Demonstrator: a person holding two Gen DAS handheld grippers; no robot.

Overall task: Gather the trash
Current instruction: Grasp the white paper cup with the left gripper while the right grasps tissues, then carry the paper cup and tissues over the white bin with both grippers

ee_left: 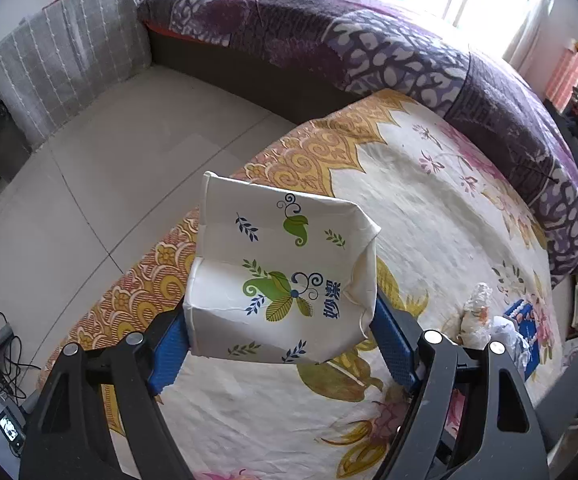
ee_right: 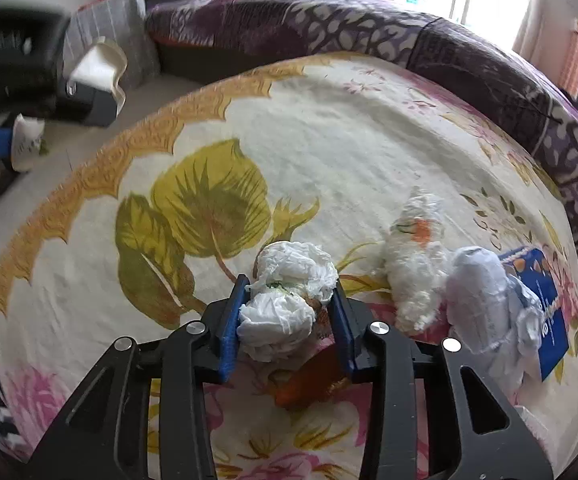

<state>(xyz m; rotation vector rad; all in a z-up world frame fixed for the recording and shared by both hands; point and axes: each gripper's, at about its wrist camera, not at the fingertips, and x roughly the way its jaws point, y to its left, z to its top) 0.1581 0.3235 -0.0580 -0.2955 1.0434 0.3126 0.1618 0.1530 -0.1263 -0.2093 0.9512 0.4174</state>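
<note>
The left gripper (ee_left: pixel 279 344) squeezed the bag (ee_left: pixel 279 276), keeping it ready. The right gripper (ee_right: pixel 285 320) pinched a tissue ball (ee_right: pixel 285 304) to drop inside.

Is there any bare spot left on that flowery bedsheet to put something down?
Yes. The cream middle of the bedsheet lies bare, bordered by the orange patterned edge, the purple blanket and the big green leaf print. It is crowded near the right gripper, shut on a crumpled white wad, with another white wad, a pale bag and a blue packet beside it.
</note>
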